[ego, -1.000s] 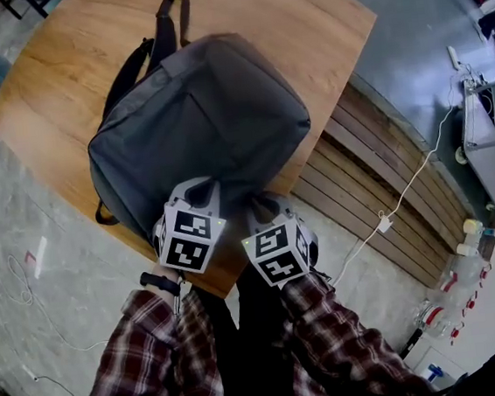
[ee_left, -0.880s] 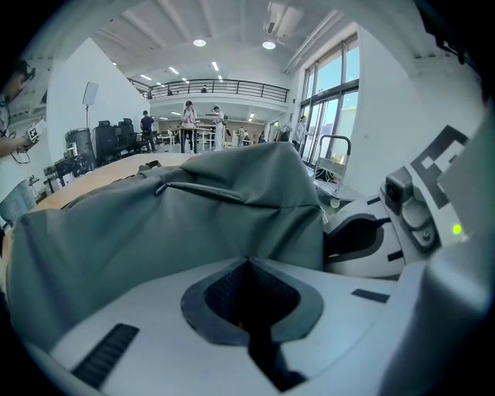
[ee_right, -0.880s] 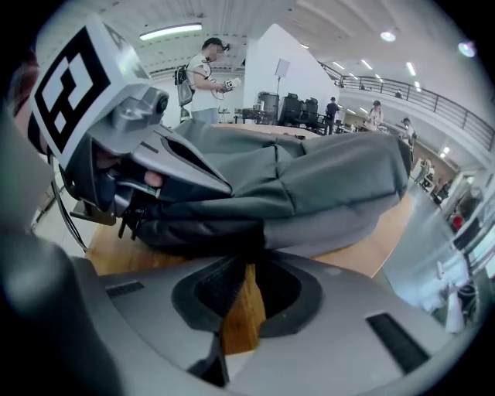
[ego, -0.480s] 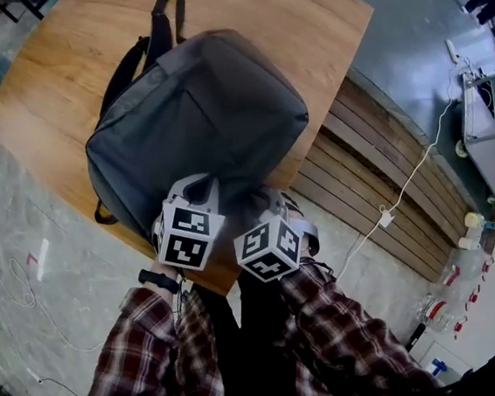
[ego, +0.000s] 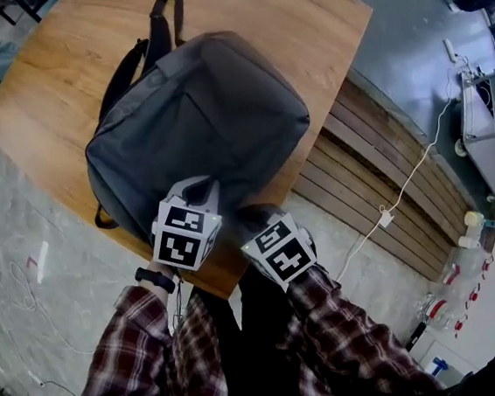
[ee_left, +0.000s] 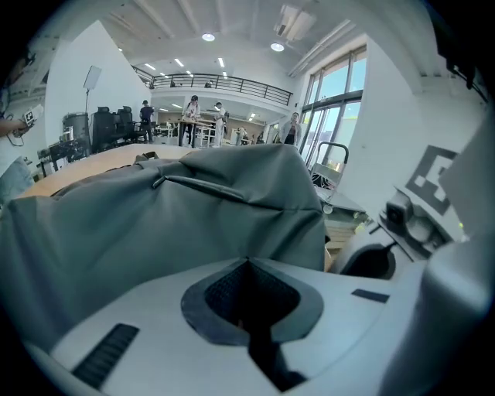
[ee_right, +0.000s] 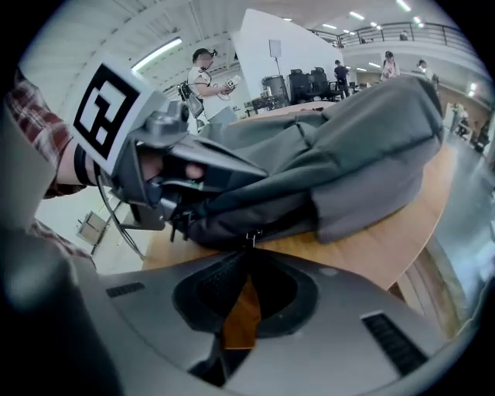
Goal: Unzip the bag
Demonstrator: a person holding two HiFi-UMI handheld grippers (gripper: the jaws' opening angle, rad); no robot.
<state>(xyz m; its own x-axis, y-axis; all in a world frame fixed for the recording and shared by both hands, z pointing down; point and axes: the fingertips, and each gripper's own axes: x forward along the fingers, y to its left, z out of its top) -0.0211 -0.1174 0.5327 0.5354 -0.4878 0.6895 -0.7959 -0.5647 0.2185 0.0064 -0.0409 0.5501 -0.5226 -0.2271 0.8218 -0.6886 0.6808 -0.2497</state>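
Bag (ego: pixel 195 119), grey, flat on wooden worktop (ego: pixel 299 20), close to the near edge. Long side running away from the person, straps (ego: pixel 163 26) at the far end. Left gripper (ee_left: pixel 247 263) fingers pressed together, nipping grey cloth at the near end. Right gripper (ee_right: pixel 247 249) fingers closed tight on small zip pull (ee_right: pixel 249 234). Shiny grey floor (ego: pixel 395 10) all around; people (ee_left: pixel 192 116) far off under bright ceiling (ee_left: pixel 232 31).

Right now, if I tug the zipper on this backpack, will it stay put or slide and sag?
The backpack likely sags: its fabric shows soft folds. It may slide on the smooth wooden table, so the left gripper pinching its edge should help.
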